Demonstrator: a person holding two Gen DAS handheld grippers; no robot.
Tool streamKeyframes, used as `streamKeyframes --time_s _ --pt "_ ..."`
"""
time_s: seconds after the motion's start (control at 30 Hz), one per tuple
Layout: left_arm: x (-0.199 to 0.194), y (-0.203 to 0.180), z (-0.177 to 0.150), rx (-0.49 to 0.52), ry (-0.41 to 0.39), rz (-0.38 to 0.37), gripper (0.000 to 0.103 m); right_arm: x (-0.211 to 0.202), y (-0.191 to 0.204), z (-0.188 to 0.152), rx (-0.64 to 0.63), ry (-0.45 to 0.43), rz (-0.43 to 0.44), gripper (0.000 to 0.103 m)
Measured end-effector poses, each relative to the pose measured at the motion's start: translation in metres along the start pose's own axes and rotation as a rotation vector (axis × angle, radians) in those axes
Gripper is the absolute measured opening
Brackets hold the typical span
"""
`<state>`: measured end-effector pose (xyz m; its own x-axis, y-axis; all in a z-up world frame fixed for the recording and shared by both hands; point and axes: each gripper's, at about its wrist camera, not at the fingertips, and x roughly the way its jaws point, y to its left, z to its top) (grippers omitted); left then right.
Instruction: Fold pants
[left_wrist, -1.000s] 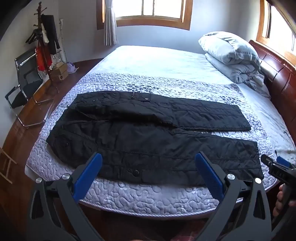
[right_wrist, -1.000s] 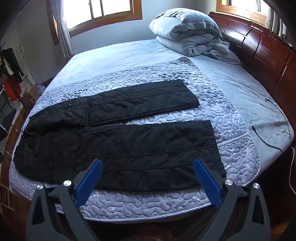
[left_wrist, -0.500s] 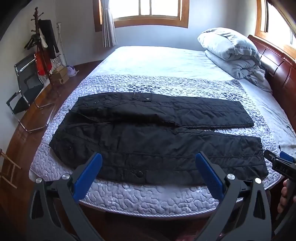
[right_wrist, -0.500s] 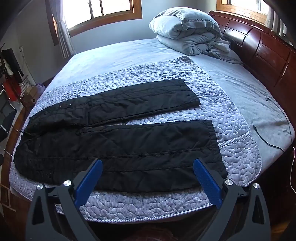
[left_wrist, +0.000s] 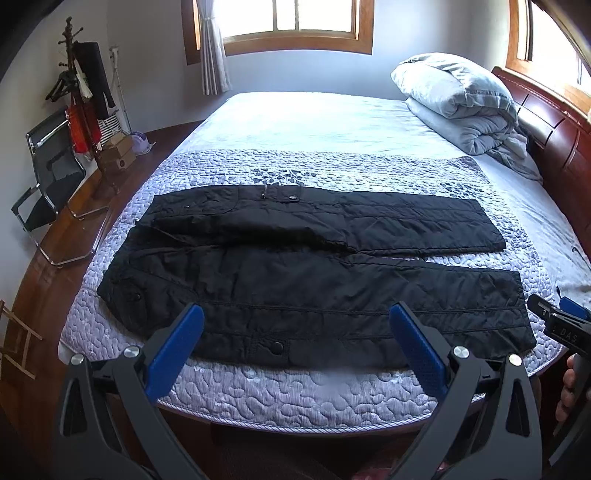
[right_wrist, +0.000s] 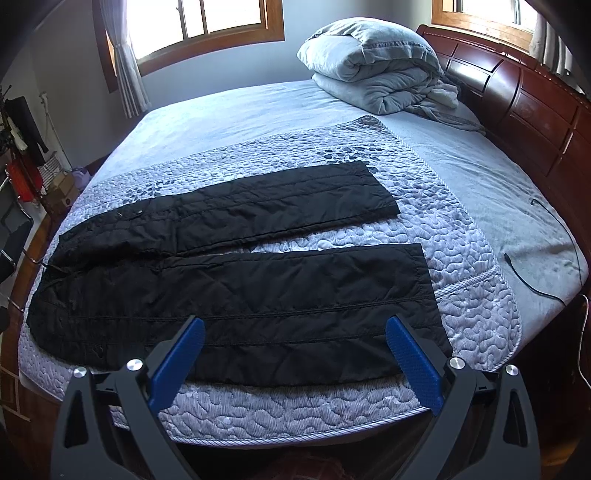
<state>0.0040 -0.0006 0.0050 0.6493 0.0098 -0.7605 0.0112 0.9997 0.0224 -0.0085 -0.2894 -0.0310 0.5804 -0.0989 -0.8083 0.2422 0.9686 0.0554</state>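
Black quilted pants (left_wrist: 306, 273) lie spread flat on the quilted bedspread (left_wrist: 295, 391), waist at the left, two legs running right and slightly apart. They also show in the right wrist view (right_wrist: 236, 291). My left gripper (left_wrist: 295, 325) is open and empty, held above the near edge of the bed in front of the near leg. My right gripper (right_wrist: 293, 334) is open and empty, near the near leg's cuff end. The right gripper also shows at the right edge of the left wrist view (left_wrist: 561, 321).
A folded grey duvet (left_wrist: 458, 107) lies at the far right by the wooden headboard (right_wrist: 524, 96). A black cable (right_wrist: 535, 280) lies on the sheet at the right. A chair (left_wrist: 48, 184) and a coat stand (left_wrist: 81, 92) stand on the floor at the left.
Both grippers have drawn back and up a little from the bed, so the pants sit slightly farther in view. The pants have not moved.
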Motion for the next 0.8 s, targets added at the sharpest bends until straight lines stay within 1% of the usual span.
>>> streamKeyframes --time_s 0.8 --pt "0.0026 -0.0028 -0.0001 0.006 0.004 0.001 0.1 0.0087 -0.0022 0.0008 0.007 0.018 -0.002 0.099"
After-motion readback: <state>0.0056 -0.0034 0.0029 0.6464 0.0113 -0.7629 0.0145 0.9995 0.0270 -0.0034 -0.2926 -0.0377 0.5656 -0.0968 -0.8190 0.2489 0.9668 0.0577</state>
